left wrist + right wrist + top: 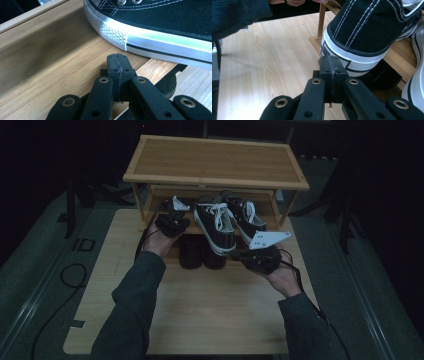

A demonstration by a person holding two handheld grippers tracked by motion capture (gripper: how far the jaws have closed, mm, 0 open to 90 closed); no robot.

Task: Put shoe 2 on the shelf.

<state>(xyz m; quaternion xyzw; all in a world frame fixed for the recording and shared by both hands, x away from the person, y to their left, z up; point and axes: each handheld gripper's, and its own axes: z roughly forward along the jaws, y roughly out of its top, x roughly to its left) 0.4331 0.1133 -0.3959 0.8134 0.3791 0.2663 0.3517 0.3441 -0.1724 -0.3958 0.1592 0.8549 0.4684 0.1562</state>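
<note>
Both tools pinched fully closed, nothing between the jaws on either one. My left tool [172, 217] sits at about 10 o'clock from bench centre, tip over the lower shelf [50, 75] of the bamboo shoe rack [215, 160]; in the left gripper view its closed tip [117, 65] is just short of the white rubber sole of the near sneaker [155, 27], apart from it, not touching. My right tool [260, 255] is at about 2 o'clock from bench centre, grey plate on top, held in my right hand [285, 277]. In the right gripper view its closed tip [332, 67] is right up against the white heel band of the same black sneaker [367, 32]; can't tell if it's true contact or a hair off. That sneaker [215, 227] lies on the lower shelf with its heel hanging over the front edge toward me, toe pointing to 12. Second black sneaker [245, 217] sits just beside it at its 3 o'clock, further back on the shelf. Two dark shoes [200, 252] sit on the bench [210, 315] under the shelf's front edge, at 6 o'clock from the sneakers
</note>
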